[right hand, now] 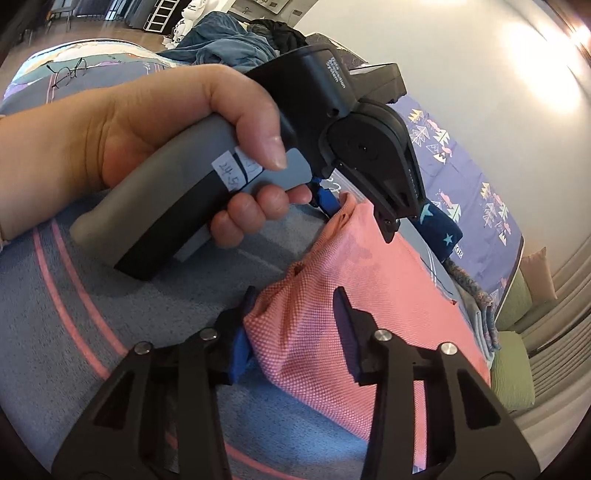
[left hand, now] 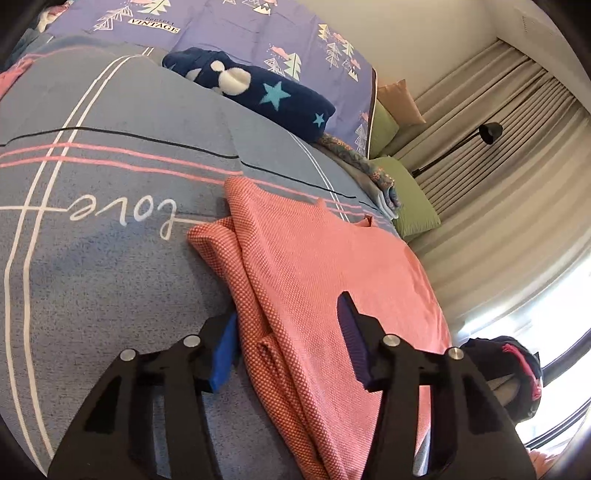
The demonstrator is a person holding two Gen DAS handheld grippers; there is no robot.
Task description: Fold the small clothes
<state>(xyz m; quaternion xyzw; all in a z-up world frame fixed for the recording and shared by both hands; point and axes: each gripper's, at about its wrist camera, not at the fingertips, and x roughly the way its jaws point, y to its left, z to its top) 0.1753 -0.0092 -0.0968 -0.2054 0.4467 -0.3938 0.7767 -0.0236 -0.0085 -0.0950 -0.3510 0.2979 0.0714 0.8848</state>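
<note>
A pink mesh-knit garment (left hand: 314, 258) lies partly folded on the grey-blue bed cover (left hand: 110, 258), its doubled edge on the left. My left gripper (left hand: 288, 339) straddles that edge near the hem, blue pads (left hand: 225, 350) apart, one beside the fold and one resting on the cloth. The right wrist view shows the same garment (right hand: 388, 295) and the left gripper (right hand: 356, 212) held by a person's hand (right hand: 147, 122) at its far corner. My right gripper (right hand: 293, 332) straddles the near corner, where the cloth humps up between its parted fingers.
A navy rolled item with stars (left hand: 258, 92) and a purple tree-print quilt (left hand: 240, 26) lie beyond the garment. Green cushions (left hand: 410, 192), a black lamp (left hand: 487, 133) and curtains stand at the right. Eyeglasses (right hand: 68, 74) rest on the bed at far left.
</note>
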